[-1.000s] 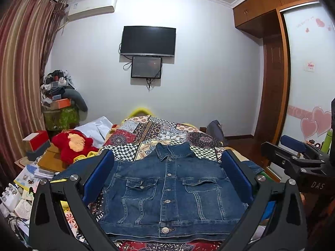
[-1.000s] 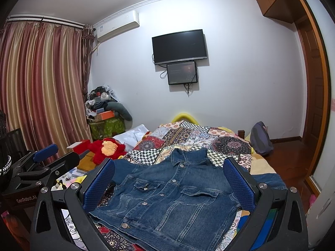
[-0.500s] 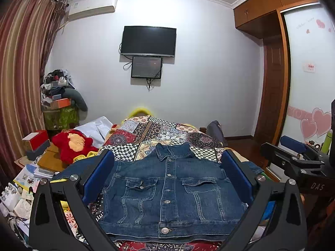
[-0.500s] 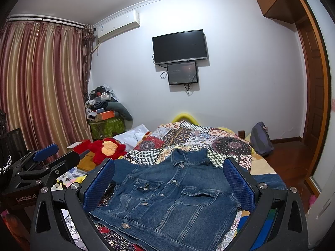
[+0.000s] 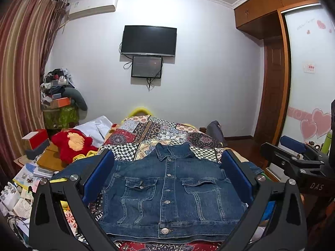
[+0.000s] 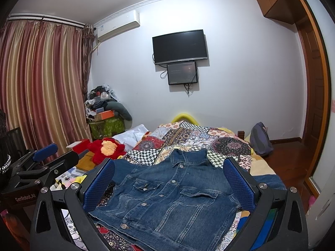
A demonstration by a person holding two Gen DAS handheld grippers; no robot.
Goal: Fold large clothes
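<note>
Nearest: left hand-held gripper [image 5: 167,175], blue pads wide apart, nothing between them, held above the near end of the bed [image 5: 159,128]. Right hand-held gripper [image 6: 168,179] likewise spread wide, gripping nothing. In the left wrist view the right unit shows at the far right edge w/ white lettering "DAS" on its black body; in the right wrist view the left unit sits at the left edge, marked "GenRobot.AI".

Just beyond the pads: denim jacket [image 5: 167,190] lying flat, front up, buttoned, collar toward the far wall, hem nearest the cameras, sleeves spread to both sides over the patchwork quilt [image 5: 146,131].

Left of the bed: red plush toy [image 5: 73,144], books and boxes piled beside it. Further back, clutter stack in the corner by the striped curtain [image 6: 37,87].

Far wall: black TV [image 5: 149,40] w/ smaller screen [image 5: 147,67] hung just under it, AC unit [image 5: 93,5] up top left. Right side: wardrobe door w/ pink heart stickers; writing on it too small to read.
</note>
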